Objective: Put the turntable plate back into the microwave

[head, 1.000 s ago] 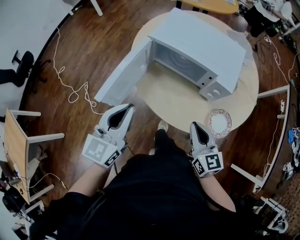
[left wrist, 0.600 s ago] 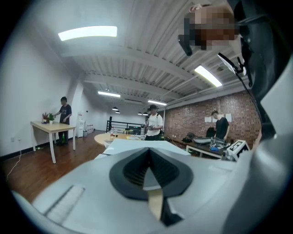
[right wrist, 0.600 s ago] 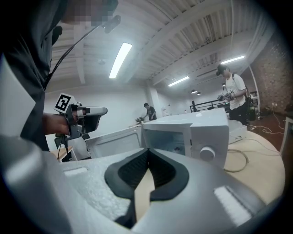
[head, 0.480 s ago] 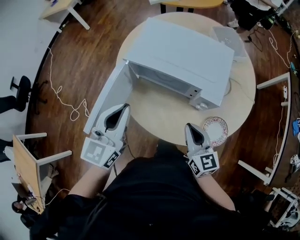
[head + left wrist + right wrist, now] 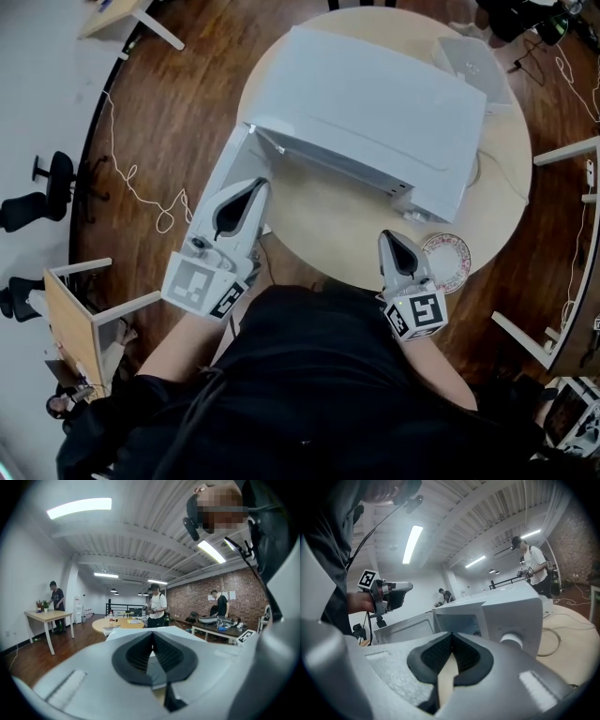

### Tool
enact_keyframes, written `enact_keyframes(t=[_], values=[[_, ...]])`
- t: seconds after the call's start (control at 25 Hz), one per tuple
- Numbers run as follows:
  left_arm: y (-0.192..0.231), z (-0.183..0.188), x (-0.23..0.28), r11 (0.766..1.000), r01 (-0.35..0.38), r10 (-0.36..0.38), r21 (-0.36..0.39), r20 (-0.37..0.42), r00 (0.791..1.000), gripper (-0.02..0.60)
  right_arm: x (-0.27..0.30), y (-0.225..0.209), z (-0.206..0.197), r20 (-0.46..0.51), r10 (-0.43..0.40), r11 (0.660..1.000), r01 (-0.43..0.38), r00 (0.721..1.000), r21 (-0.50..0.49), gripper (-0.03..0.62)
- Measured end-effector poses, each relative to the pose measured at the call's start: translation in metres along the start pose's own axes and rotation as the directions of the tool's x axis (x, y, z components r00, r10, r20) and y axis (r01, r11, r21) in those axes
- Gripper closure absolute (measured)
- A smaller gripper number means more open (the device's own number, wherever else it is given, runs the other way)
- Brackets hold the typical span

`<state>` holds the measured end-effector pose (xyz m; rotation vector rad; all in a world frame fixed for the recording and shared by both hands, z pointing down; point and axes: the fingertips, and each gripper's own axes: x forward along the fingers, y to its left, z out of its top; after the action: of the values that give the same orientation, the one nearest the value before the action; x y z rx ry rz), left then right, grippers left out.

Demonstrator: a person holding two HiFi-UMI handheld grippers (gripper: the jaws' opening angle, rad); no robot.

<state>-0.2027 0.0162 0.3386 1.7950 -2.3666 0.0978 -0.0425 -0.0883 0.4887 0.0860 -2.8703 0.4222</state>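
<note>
Left gripper [image 5: 251,187]: my jaws together, nothing held, over microwave [image 5: 375,103] door [image 5: 230,159]. Right gripper [image 5: 393,238]: likewise closed, empty, beside plate [image 5: 448,257].

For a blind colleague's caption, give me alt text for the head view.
From above: a white microwave, door open, on a round table. A patterned plate lies near the table's edge beside the right gripper; the left gripper overlaps the door. Both shut.
</note>
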Motion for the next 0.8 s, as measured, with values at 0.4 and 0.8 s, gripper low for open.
enact_keyframes(t=[0.4, 0.8], values=[[0.008, 0.009, 0.017, 0.998, 0.056, -0.056, 0.016, 0.042, 0.998, 0.575, 0.016, 0.012, 0.009, 0.024, 0.011, 0.999, -0.010, 1.000, -0.052, 0.592], [-0.032, 0.002, 0.051, 0.910, 0.413, -0.414, 0.024, 0.012, 0.910, 0.575, -0.018, 0.017, 0.038, 0.145, -0.287, 0.939, 0.308, 0.947, -0.153, 0.592]])
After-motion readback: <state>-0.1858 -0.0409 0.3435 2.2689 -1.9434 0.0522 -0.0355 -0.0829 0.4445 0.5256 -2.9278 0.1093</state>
